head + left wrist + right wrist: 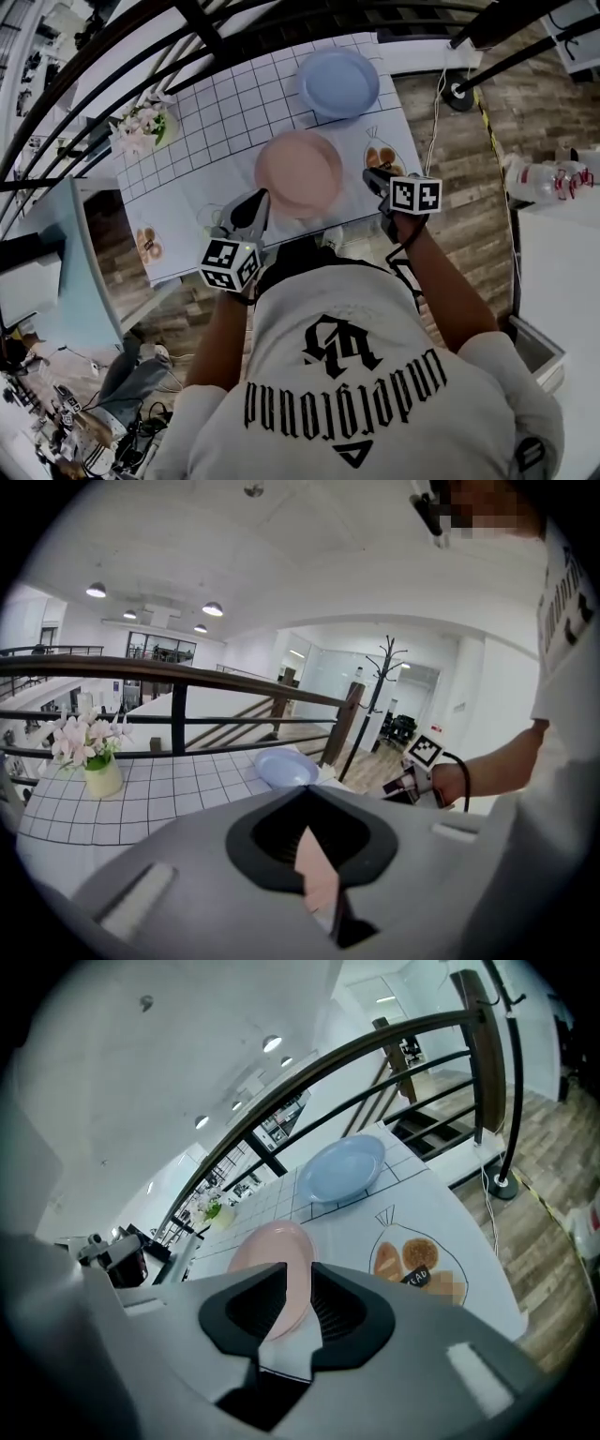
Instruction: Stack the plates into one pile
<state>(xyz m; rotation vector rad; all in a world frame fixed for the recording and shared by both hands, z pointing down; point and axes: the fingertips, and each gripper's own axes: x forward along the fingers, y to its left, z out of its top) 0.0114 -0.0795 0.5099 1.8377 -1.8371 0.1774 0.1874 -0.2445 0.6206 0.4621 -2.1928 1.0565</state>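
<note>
A pink plate (298, 172) is over the near half of the checked table (216, 117), held by both grippers. My left gripper (251, 211) is shut on its near-left rim, and the pink edge (317, 874) shows between the jaws. My right gripper (375, 181) is shut on its right rim, with the pink plate (272, 1255) running between the pads. A light blue plate (339, 82) lies flat at the table's far right corner, also seen as the blue plate (286, 767) and the blue plate (342, 1168). I cannot tell whether the pink plate is lifted.
A vase of pale flowers (141, 127) stands at the table's far left. A dark railing (187, 37) runs behind the table. A bread drawing (417, 1262) is printed near the right edge. A stand's base (459, 94) and bottles (548, 178) are on the right.
</note>
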